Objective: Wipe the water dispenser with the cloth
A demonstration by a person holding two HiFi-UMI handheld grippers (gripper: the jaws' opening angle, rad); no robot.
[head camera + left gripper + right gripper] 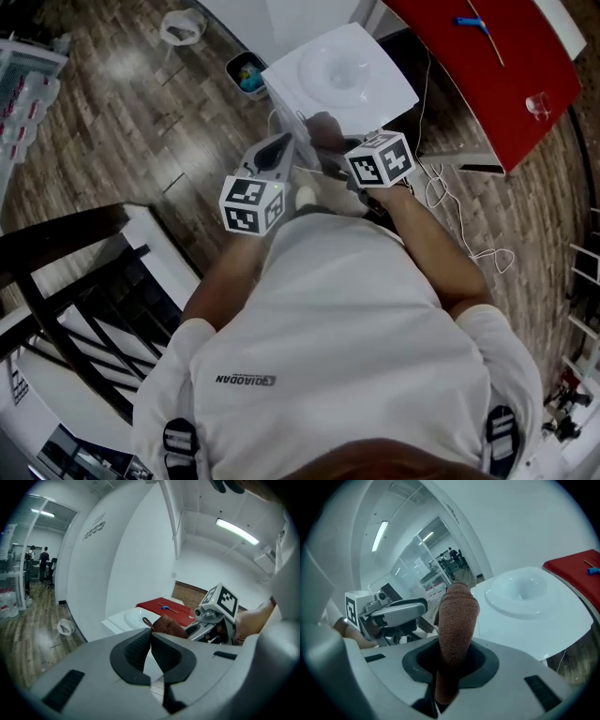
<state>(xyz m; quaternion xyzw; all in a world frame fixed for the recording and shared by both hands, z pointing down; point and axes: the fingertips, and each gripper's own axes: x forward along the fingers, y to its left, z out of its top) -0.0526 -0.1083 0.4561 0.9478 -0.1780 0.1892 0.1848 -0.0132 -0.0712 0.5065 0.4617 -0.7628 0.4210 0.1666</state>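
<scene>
The white water dispenser (pixel 337 80) stands straight ahead of me, its dished top (pixel 525 592) seen from above. My right gripper (pixel 452 660) is shut on a brown woven cloth (pixel 458 620), which sticks up between its jaws, a little short of the dispenser's near edge. My left gripper (pixel 151 639) has its pads pressed together at the tips with nothing visible between them. The cloth (pixel 166 624) hangs just beyond those tips. The two grippers face each other closely, left (pixel 272 159) and right (pixel 352 169), in front of the dispenser.
A red table (pixel 497 66) stands to the right of the dispenser, with white cables (pixel 459 216) on the wood floor below it. A small bin (pixel 246 73) sits to the dispenser's left. A black railing (pixel 84 300) is at my left.
</scene>
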